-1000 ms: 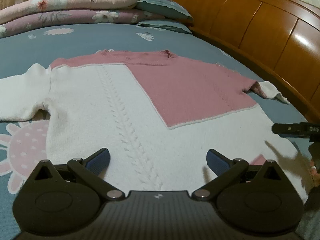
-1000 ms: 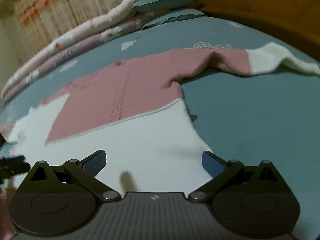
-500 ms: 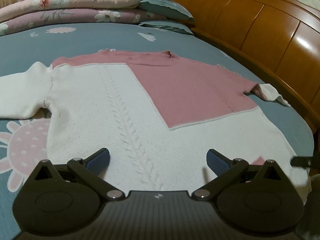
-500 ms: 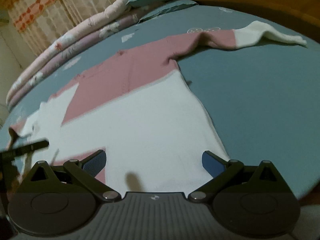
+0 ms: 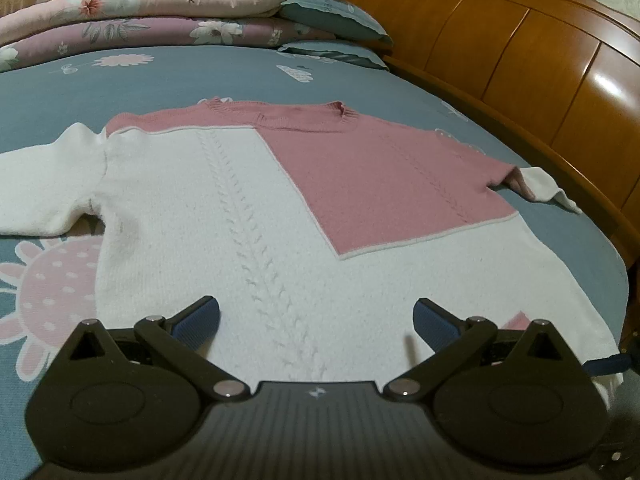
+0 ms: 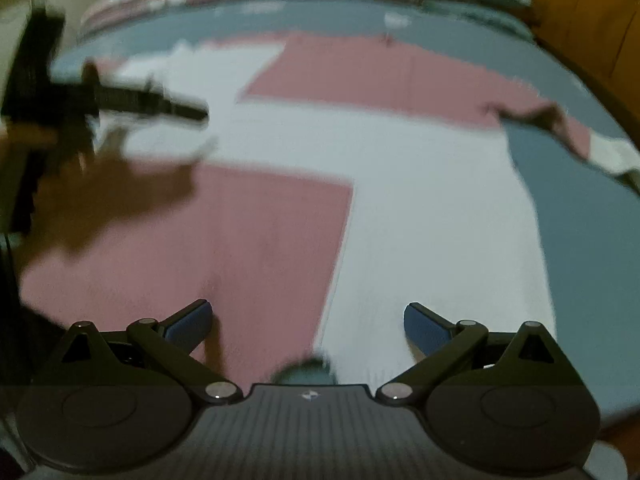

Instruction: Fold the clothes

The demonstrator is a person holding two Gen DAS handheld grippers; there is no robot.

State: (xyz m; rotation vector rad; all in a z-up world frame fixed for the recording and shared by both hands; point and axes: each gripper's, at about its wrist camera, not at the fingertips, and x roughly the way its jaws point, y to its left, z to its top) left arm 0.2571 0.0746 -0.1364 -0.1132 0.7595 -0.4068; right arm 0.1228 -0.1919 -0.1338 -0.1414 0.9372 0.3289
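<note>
A pink and white knitted sweater [image 5: 280, 220] lies spread flat on the blue bed sheet [image 5: 200, 76], collar at the far side. Its white sleeve [image 5: 40, 192] stretches left, and the pink sleeve with a white cuff [image 5: 536, 184] stretches right. My left gripper [image 5: 316, 316] is open just over the white hem, holding nothing. In the blurred right wrist view, my right gripper [image 6: 306, 320] is open over the sweater [image 6: 420, 200] near its hem, where a pink block meets white. The left gripper [image 6: 188, 110] shows there at upper left, casting a shadow.
A wooden headboard [image 5: 540, 60] runs along the right side of the bed. Folded floral quilts [image 5: 160, 12] and pillows [image 5: 332, 16] are stacked at the far end. One blue fingertip of the right gripper [image 5: 608, 364] pokes in at the sweater's lower right corner.
The right gripper has swung from the sweater's right side to its hem and now faces the collar; its view is blurred by motion. The left gripper has hardly moved. Both stay open.
</note>
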